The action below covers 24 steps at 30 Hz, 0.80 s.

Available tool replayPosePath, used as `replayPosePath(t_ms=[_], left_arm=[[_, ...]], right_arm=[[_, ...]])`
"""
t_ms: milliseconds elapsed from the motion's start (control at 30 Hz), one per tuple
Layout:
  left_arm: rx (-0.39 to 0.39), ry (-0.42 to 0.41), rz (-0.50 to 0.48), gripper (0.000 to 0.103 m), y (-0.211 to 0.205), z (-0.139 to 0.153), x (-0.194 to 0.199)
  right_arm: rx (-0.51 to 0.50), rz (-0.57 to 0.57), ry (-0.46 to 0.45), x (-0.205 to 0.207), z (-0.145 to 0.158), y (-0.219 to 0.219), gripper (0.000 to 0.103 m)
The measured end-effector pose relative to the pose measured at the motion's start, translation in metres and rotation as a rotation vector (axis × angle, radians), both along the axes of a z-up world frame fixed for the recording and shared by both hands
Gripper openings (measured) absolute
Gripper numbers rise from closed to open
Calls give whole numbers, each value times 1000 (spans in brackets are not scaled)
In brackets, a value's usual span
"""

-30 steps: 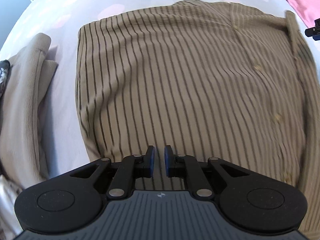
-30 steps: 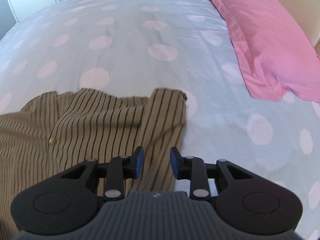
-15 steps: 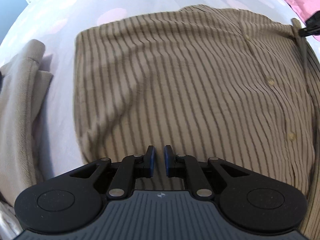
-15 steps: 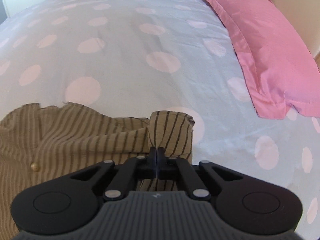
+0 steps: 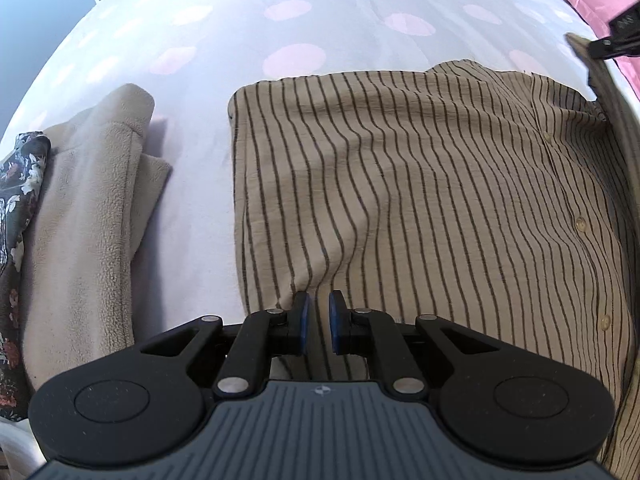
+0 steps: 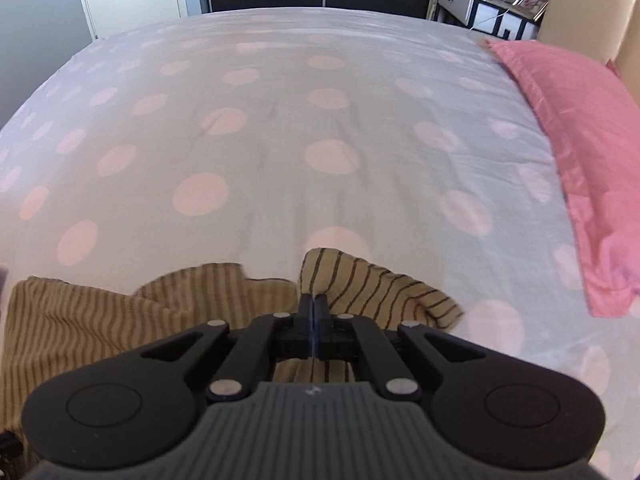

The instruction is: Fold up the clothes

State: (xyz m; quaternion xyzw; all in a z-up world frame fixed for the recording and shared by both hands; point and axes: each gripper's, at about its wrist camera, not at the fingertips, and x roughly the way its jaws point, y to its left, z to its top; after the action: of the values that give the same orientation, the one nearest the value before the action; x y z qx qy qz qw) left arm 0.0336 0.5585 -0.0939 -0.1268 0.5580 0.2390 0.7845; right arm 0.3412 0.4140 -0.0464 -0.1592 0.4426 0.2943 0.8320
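A tan shirt with dark stripes [image 5: 420, 184] lies on the bed, its button placket along the right side. My left gripper [image 5: 318, 312] is shut on the shirt's near edge, with a fold of cloth pinched between the pads. My right gripper [image 6: 315, 306] is shut on the shirt's far-right corner [image 6: 360, 284] and holds it lifted off the bed. The right gripper also shows in the left wrist view [image 5: 616, 40] at the top right, with a strip of shirt hanging from it.
A folded beige fleece [image 5: 88, 216] and a dark floral garment [image 5: 16, 184] lie to the left of the shirt. A pink pillow [image 6: 576, 128] lies at the right. The white sheet with pink dots [image 6: 280, 120] stretches ahead; furniture stands beyond the bed.
My right gripper closed on the shirt's corner and raised it. My left gripper kept its hold on the near edge and pulled back and up, and the shirt shifted with it.
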Motion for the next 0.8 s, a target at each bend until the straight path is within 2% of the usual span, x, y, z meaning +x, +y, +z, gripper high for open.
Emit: replayPosePath(t_ms=[233, 367, 433, 500, 667, 800], left_arm=[[-9, -7, -12, 8, 0, -9, -2], [-26, -24, -48, 8, -12, -9, 4], [-45, -47, -74, 8, -21, -5, 9], [-76, -83, -102, 8, -33, -1, 17], [-158, -157, -185, 8, -73, 8, 47], [-236, -199, -238, 20, -108, 11, 69]], right_arm=[[-60, -23, 23, 3, -56, 25, 1], [-43, -20, 61, 3, -67, 17, 10], [-31, -4, 64, 2, -61, 10, 21], [-20, 14, 72, 1, -48, -3, 25], [-15, 52, 100, -5, -18, -49, 28], [-49, 83, 105, -12, -13, -94, 28]])
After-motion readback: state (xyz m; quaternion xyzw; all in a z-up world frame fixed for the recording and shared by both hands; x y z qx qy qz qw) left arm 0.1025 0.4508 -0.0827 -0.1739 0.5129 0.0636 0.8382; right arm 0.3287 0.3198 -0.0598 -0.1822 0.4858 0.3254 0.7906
